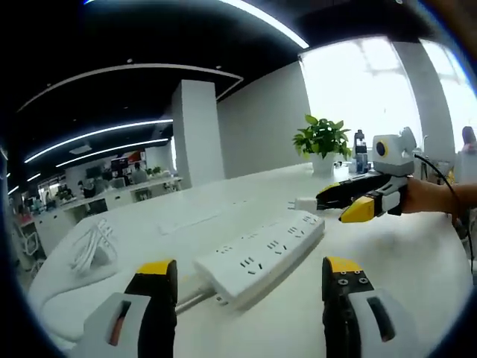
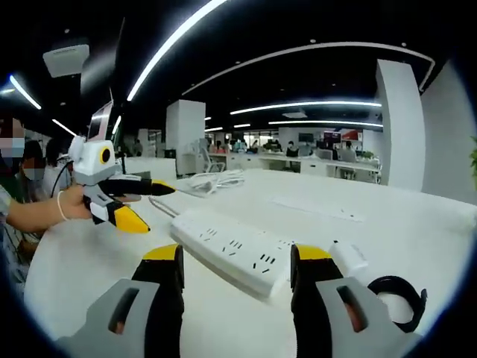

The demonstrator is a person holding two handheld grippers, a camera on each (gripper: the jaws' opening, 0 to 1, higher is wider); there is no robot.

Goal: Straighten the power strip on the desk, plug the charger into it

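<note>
An open-plan office stretches behind a long white desk (image 1: 417, 261), lit by ceiling strips, with a potted plant (image 1: 323, 142) by the bright window. The white power strip (image 1: 261, 257) lies flat on the desk in front of you, its cord trailing off one end. In the left gripper view, your left gripper (image 1: 250, 280) hovers just short of the strip's near end, its jaws spread wide and holding nothing. Your right gripper (image 1: 339, 205) reaches in from the right above the strip's far end, its yellow-tipped jaws pinching the white charger (image 1: 304, 203), prongs pointing out. In the right gripper view, the charger (image 2: 348, 257) sits beside the right jaw, just past the strip's end, and a coiled black cable (image 2: 399, 298) lies near it. A bundle of white cables (image 1: 93, 246) rests well apart from the strip.
</note>
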